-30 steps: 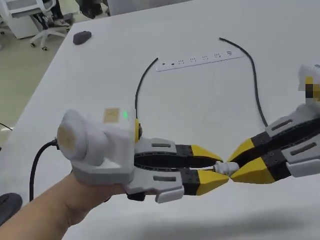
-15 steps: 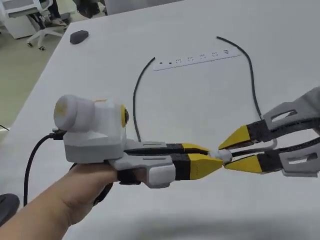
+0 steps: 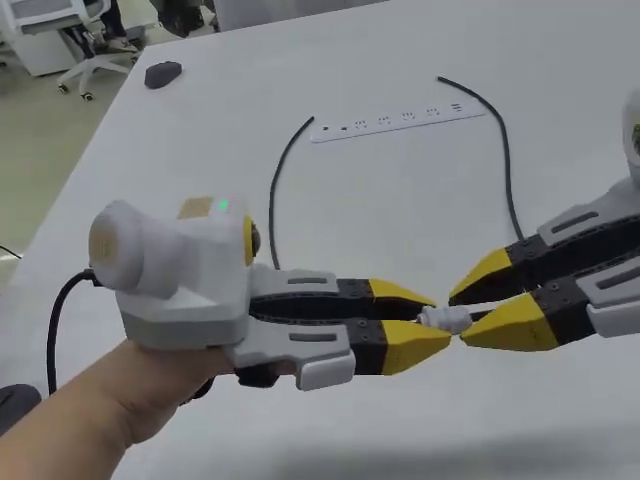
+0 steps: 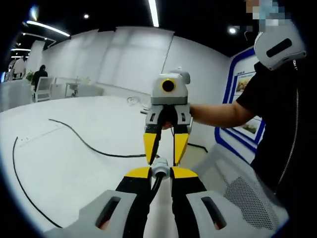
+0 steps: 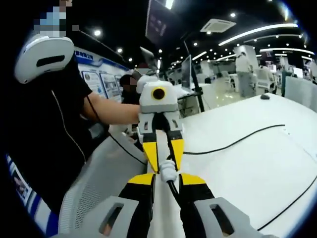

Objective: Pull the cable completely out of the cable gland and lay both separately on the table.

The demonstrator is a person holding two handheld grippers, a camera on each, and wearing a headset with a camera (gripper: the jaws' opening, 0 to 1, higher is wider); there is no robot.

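Note:
A small white cable gland [image 3: 445, 320] hangs in the air above the table, caught between two grippers that meet tip to tip. My left gripper [image 3: 432, 320], held in a hand at the left, is shut on the gland [image 4: 159, 166]. From the right comes my right gripper [image 3: 462, 316]. In the right gripper view a thin black cable [image 5: 173, 191] runs back from the gland [image 5: 167, 169] between the jaws of the right gripper [image 5: 167, 178], which pinch it. How far the cable reaches into the gland is hidden.
Several things lie on the white table [image 3: 400, 220]: a white power strip [image 3: 385, 122] at the back, one loose black cable [image 3: 275, 190] left of it, another black cable [image 3: 505, 160] to its right, and a dark mouse [image 3: 163, 73] at the far left edge. Office chairs stand beyond.
Both grippers have rolled a little in the hands and stayed tip to tip. The gland is still between them, at about the same height over the table.

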